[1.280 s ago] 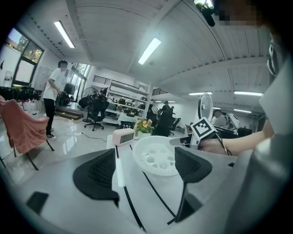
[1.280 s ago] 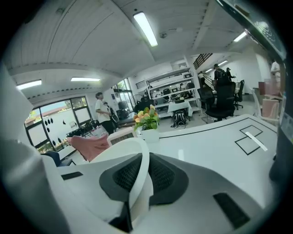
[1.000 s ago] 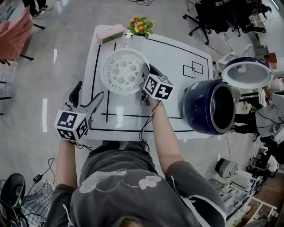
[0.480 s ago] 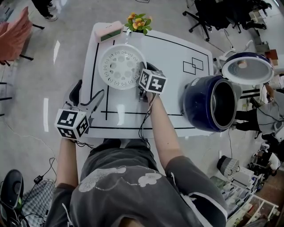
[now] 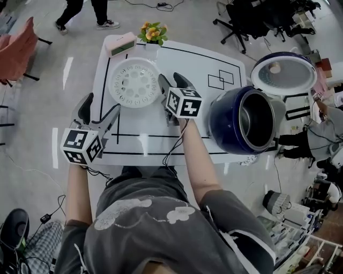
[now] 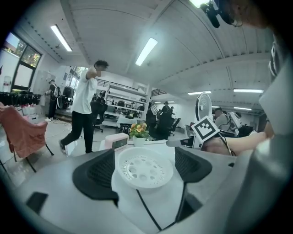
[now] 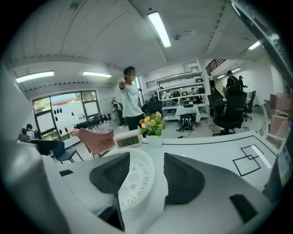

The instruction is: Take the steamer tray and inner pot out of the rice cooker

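Note:
The white perforated steamer tray (image 5: 134, 83) lies flat on the white table (image 5: 203, 64), at its far left. Just right of the tray's rim my right gripper (image 5: 171, 85) hovers with its jaws opening; in the right gripper view the tray (image 7: 132, 180) shows past the gap of the right gripper (image 7: 146, 176), and neither pad presses on it. My left gripper (image 5: 99, 109) is open and empty off the table's left edge, facing the tray (image 6: 144, 167). The dark blue rice cooker (image 5: 228, 126) stands at the right with its lid (image 5: 283, 73) raised and the inner pot (image 5: 256, 119) inside.
A pink clock (image 5: 120, 44) and a small flower pot (image 5: 152, 33) stand at the table's far edge behind the tray. Black lines and two overlapping outlined squares (image 5: 220, 80) mark the tabletop. A person (image 5: 86, 10) walks beyond the table; office chairs (image 5: 236, 21) are at the back right.
The right gripper's jaws have parted from the tray's rim and lifted slightly to its right. The tray now rests on the table. The left gripper has risen a little.

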